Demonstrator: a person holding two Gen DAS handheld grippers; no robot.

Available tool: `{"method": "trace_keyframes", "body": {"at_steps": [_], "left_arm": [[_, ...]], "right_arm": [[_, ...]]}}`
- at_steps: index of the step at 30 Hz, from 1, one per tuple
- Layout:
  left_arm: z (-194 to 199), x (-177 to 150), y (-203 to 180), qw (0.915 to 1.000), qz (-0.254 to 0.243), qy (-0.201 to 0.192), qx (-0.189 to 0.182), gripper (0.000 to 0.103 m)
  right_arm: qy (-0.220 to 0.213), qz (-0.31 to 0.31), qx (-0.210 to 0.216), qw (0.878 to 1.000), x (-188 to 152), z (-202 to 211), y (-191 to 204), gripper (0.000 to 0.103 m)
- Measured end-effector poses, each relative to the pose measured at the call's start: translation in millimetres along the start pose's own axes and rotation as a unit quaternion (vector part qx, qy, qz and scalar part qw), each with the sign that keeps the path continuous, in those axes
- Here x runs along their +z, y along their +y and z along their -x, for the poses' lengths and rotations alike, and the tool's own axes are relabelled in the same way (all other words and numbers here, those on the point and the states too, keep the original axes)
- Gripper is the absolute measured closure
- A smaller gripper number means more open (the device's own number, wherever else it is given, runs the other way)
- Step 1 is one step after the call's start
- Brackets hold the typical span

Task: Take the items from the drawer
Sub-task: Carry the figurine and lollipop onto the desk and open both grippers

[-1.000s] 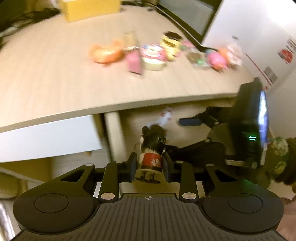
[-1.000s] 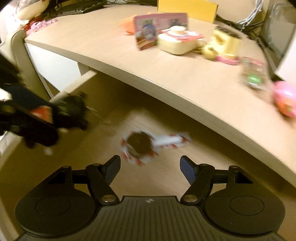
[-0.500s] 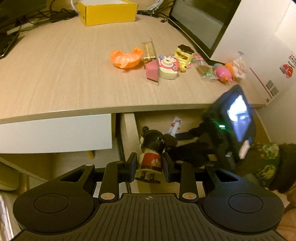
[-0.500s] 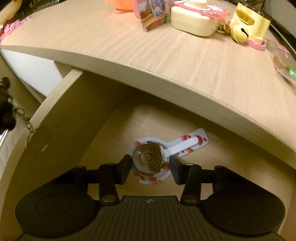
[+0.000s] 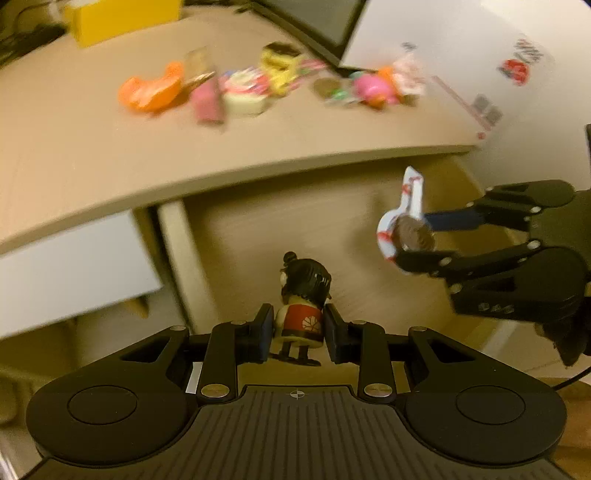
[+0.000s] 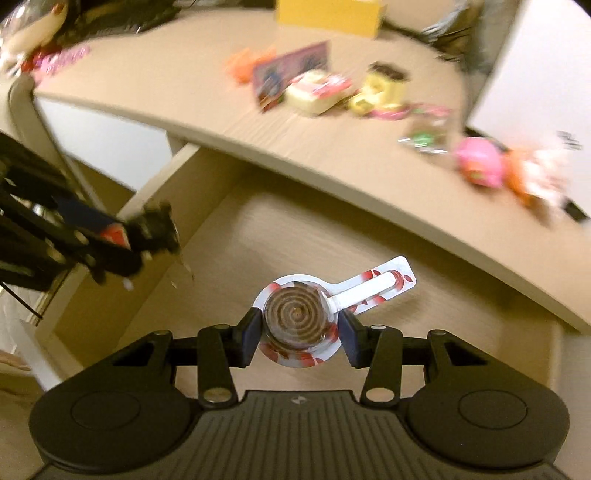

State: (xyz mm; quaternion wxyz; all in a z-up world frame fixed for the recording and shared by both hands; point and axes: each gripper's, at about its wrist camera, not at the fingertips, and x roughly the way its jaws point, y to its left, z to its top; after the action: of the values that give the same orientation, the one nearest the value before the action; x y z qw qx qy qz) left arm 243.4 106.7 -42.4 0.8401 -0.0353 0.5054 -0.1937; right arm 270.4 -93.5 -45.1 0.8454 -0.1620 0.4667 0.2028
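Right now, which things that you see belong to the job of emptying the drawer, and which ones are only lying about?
Job:
- drawer, open
- figurine, held in left gripper
- lollipop, held in right gripper

Lying about:
- toys and sweets on the desk, among them an orange toy and a pink toy
- yellow box
- monitor

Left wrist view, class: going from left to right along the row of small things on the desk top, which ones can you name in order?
Orange peel-shaped toy → pink packet → cream cake-shaped toy → yellow toy → round pink toy.
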Motion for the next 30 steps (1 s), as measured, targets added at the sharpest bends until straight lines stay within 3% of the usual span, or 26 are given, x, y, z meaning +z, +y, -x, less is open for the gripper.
{"method": "trace_keyframes", "body": {"at_steps": [3, 6, 9, 12, 15, 18, 23, 30], "left_arm": [[17.2, 24.1, -5.3, 0.9986, -0.024, -0.045, -0.017, 0.071], [46.0, 62.8, -2.0, 0.9925, -0.038, -0.115, -0.012, 0.071], [65.5, 98.8, 9.6, 0.9827, -0.036, -0.180, 0.027, 0.071], [65.3, 117.8, 37.7, 0.9719, -0.001, -0.218, 0.088, 0.071], [52.7, 115.2, 71.5, 0.9651, 0.055, -0.213, 0.141, 0.071], [29.1, 106.1, 96.7, 0.9663, 0.102, -0.178, 0.156, 0.071], [-11.1, 102.5, 109.9, 0.9700, 0.130, -0.138, 0.152, 0.071], [-29.1, 109.9, 102.0, 0.9691, 0.125, -0.154, 0.147, 0.071]], "right_arm": [[-0.041, -0.024, -0.031, 0.998, 4.5, 31.0, -13.4, 0.058], [-0.095, -0.039, -0.079, 0.992, 16.8, 64.4, -39.4, 0.058], [-0.137, -0.042, -0.132, 0.981, 34.6, 91.9, -76.9, 0.058], [-0.143, -0.045, -0.168, 0.974, 52.0, 87.3, -104.8, 0.058], [-0.135, -0.076, -0.167, 0.974, 61.6, 63.2, -131.6, 0.058], [-0.126, -0.116, -0.155, 0.973, 53.1, 37.9, -163.4, 0.058], [-0.088, -0.146, -0.137, 0.976, 59.7, -21.0, -181.9, 0.058], [-0.076, -0.123, -0.118, 0.982, 66.9, -53.8, -181.2, 0.058]]}}
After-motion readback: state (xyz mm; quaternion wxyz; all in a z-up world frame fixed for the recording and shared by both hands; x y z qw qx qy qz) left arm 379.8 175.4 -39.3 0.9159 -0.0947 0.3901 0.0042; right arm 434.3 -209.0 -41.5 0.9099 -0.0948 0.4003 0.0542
